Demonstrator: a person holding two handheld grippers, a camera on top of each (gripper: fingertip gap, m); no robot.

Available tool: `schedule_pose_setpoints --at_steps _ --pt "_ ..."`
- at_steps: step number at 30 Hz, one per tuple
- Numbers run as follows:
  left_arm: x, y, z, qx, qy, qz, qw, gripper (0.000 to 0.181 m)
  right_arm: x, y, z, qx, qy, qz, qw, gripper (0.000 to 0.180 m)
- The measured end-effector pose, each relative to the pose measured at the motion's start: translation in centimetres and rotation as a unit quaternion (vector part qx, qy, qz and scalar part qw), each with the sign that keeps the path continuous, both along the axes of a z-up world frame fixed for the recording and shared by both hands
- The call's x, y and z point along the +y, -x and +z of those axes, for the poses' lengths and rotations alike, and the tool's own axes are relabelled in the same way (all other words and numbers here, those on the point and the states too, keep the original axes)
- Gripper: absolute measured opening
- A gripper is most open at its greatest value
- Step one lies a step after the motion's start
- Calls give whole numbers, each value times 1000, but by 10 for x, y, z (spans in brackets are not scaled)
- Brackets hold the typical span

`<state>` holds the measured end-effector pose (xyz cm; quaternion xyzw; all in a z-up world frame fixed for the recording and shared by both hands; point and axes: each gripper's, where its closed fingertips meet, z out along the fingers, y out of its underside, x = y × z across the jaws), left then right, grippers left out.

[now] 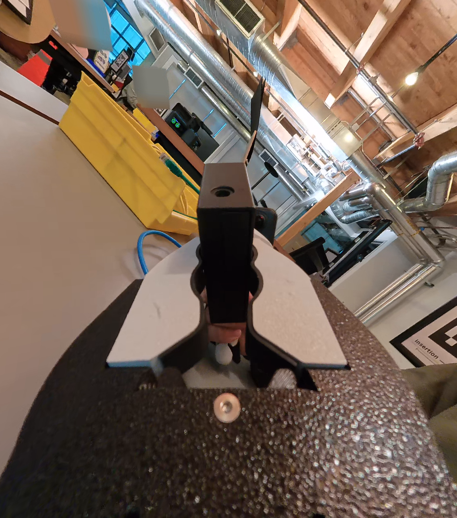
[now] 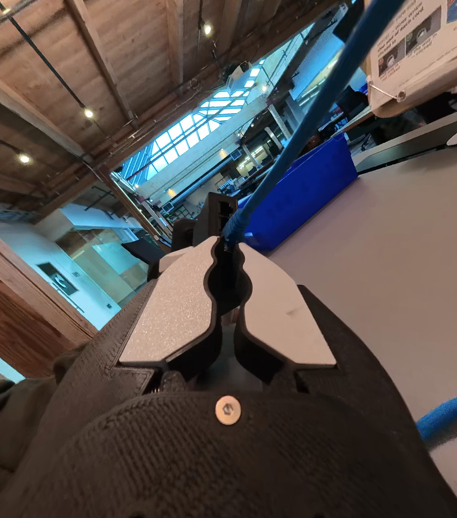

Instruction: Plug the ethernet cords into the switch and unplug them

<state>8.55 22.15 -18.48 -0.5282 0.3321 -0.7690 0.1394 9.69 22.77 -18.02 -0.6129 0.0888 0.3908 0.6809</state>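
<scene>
Switch (image 1: 225, 238): slim black box, clamped upright between left fingers (image 1: 162, 302).

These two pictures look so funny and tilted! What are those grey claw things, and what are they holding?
Each picture comes from a little camera fixed on a hand-held gripper, a two-finger claw that a person squeezes by hand. No robot here!

In the left wrist view, the left hand-held gripper is clamped on a black box, the switch. Behind it on the pale table sits a yellow bin with a green cord sticking out, and a blue cord loops beside the claw.

In the right wrist view, the right hand-held gripper pinches the plug end of the blue cord, right next to the switch's sockets. I cannot tell whether the plug is in. A blue bin stands behind.

The pictures are tilted because the person holds the claws at an angle.
</scene>
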Motion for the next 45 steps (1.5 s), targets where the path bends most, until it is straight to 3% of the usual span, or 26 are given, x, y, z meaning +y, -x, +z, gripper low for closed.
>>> schedule_pose_setpoints --at_steps 5,8,11,14,18,21,24,25,28,30,31,32,33,35,37,43,45 --pt "1 -1 -2 -10 22 -7 1000 27 0 -1 -1 -43 10 1 999 8" --pt "1 0 0 -32 -9 9 999 27 -1 0 0 -19 -2 13 1000 8" --pt "0 -2 0 -5 38 -24 999 27 -1 -2 1 1 -3 14 1000 8" --pt "0 -4 2 -1 31 -21 999 27 0 -5 3 4 -6 14 1000 9" --pt "0 -5 1 -10 -77 12 997 27 -1 -6 3 1 -5 11 1000 10" --pt "0 -3 1 16 29 -42 999 27 -1 -4 0 -35 10 4 999 8" --pt "0 -3 -2 27 44 -42 998 27 -1 -4 -4 -84 24 -2 996 7" --pt "0 -2 -2 31 49 -47 997 27 -1 -3 -3 -68 21 6 997 7" --pt "3 -3 3 5 -48 -17 999 27 -1 -3 1 -47 11 8 999 6" --pt "15 3 7 -19 -69 15 997 27 -17 -43 33 120 -83 -32 989 1" --pt "26 11 5 -22 -28 20 999 27 -22 -65 33 131 -79 -46 987 0" --pt "34 16 3 -29 1 26 999 27 -14 -66 9 22 5 -49 999 2" --pt "35 18 3 -34 -5 33 999 27 -14 -60 2 -31 35 -36 998 2" --pt "29 15 12 -57 -32 38 997 27 -18 -46 20 -33 7 -19 999 1" --pt "28 12 26 -85 -20 38 995 27 -12 -34 7 -83 49 -17 995 0" --pt "21 11 31 -111 3 13 994 27 -15 -16 27 34 -55 26 998 11" --pt "16 12 27 -118 8 5 993 27 -12 -8 22 20 -58 28 998 18"
